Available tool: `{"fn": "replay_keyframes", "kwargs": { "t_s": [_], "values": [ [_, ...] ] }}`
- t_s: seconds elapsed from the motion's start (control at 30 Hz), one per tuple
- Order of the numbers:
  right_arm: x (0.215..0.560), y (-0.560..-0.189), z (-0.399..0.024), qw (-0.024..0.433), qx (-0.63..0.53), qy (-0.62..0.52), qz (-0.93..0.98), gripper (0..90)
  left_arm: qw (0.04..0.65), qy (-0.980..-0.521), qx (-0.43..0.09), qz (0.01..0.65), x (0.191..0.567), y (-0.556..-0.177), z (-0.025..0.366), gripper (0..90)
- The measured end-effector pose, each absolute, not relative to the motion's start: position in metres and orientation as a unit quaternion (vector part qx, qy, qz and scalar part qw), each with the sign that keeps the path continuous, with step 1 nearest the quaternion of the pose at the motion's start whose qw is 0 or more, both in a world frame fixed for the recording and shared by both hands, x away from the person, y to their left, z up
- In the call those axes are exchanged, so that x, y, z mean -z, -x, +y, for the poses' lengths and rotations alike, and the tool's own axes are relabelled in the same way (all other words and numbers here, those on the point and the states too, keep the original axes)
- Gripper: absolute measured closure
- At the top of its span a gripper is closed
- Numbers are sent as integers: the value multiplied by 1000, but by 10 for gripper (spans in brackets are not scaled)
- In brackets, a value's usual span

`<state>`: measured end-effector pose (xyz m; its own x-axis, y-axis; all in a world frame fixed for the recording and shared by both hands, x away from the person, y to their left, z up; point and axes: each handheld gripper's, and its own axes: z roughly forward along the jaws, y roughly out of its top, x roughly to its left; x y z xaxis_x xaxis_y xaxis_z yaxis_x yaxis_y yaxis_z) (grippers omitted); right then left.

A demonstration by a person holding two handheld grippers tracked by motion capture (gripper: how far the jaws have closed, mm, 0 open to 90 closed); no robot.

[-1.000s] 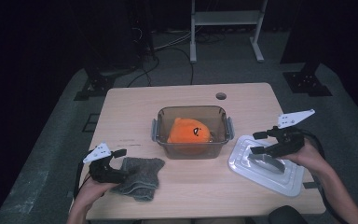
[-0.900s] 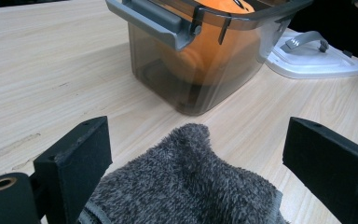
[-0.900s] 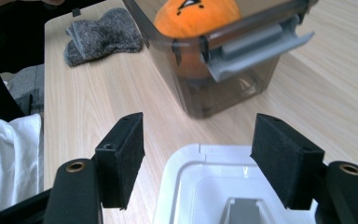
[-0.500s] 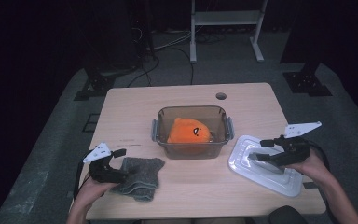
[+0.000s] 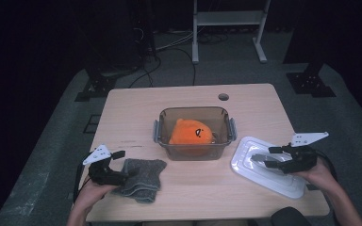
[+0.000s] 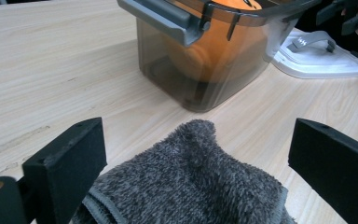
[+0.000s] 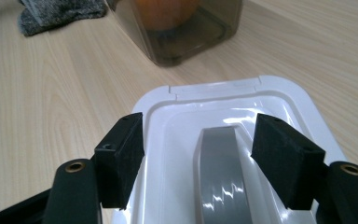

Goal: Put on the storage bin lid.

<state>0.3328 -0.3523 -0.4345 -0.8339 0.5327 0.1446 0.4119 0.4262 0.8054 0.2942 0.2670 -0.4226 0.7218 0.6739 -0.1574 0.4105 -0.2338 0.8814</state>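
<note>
Left gripper [image 5: 115,165], near left corner of the table [image 5: 136,101]: jaws wide apart, just been opening, nothing pinched. Grey towel [image 6: 186,186] bunched on the table between and below the jaws, clear of both pads; near end runs under the gripper, far end points toward the table's middle.

Right gripper [image 7: 198,154], near right corner of the table: jaws well open, nothing gripped, set low over the white lid [image 7: 177,121]. Grey handle [image 7: 221,172] of the lid lying between the jaws, a gap left on either side, no pad touching it. Lid flat on the table, angled along the right edge, near corner close to the table's near edge.

Brown see-through container [image 5: 193,129], middle of the table, beyond both grippers: open-topped, grey latches at its two ends. Orange plush toy [image 5: 191,134] inside. Container just beside the lid's far left corner, well apart from the towel.
</note>
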Motion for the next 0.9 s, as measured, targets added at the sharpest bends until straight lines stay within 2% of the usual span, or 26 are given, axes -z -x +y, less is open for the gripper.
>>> {"fn": "replay_keyframes", "kwargs": {
  "t_s": [0.47,0.73,0.9],
  "values": [
    [449,-334,-356,80,-445,-290,843,325,507,-777,-127,351,424,-294,267,25],
    [457,-335,-356,84,-439,-288,847,411,507,-777,-129,351,424,-294,267,25],
    [460,-335,-356,82,-435,-280,852,555,508,-776,-129,352,423,-293,268,25]
  ]
}}
